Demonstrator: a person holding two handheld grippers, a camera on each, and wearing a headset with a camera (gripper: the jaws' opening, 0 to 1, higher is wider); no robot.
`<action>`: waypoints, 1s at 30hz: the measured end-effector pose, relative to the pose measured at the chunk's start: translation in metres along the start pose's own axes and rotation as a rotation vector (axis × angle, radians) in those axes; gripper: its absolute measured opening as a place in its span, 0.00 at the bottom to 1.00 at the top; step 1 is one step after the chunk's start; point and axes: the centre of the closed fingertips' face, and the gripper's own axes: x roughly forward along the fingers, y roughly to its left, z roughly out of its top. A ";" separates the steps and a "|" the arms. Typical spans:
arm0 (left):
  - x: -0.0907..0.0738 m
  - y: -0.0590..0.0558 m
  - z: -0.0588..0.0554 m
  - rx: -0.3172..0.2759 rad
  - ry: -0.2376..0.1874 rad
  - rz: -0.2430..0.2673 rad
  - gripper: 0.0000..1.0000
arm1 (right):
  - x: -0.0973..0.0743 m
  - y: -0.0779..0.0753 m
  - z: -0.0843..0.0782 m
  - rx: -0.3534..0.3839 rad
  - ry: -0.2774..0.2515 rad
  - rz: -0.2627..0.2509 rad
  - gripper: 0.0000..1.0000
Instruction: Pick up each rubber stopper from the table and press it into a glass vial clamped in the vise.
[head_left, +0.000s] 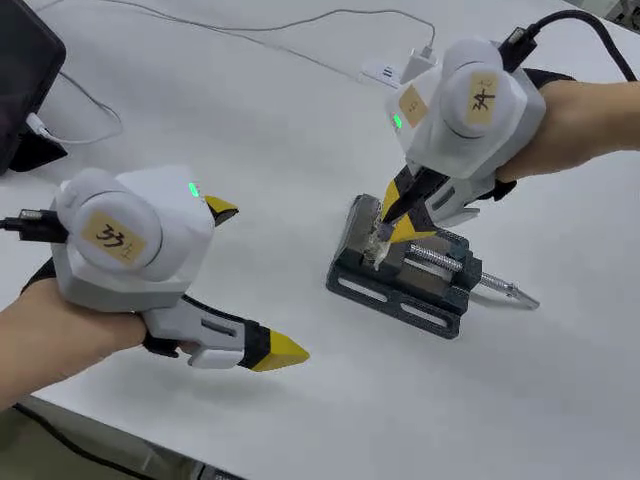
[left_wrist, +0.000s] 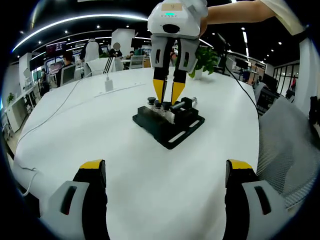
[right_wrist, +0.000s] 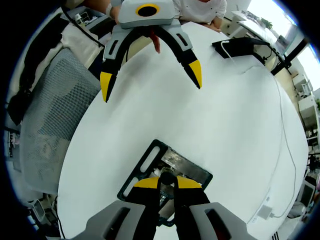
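Left gripper (head_left: 252, 280) hovers low and roughly level, jaws spread wide, with the left hand (head_left: 60, 335) wrapped round its grip. Right gripper (head_left: 402, 216) points steeply down, the right hand (head_left: 565, 125) reaching in from the right. Its jaws are pinched close on a rubber stopper (right_wrist: 167, 176) at the tips.

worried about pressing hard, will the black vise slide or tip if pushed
The vise looks low, wide and metal, so likely heavy for its size and hard to tip. It looks unbolted on the smooth table, so a sideways shove may slide it.
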 end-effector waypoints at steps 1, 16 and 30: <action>0.000 0.000 0.000 -0.002 0.000 -0.001 0.99 | 0.000 0.000 0.000 0.000 0.002 0.002 0.05; 0.001 0.000 -0.001 -0.005 0.002 -0.002 0.99 | 0.002 -0.003 0.001 0.105 0.052 0.040 0.04; 0.004 0.001 0.002 0.000 0.000 -0.009 0.99 | 0.001 0.000 0.002 0.281 0.073 0.028 0.03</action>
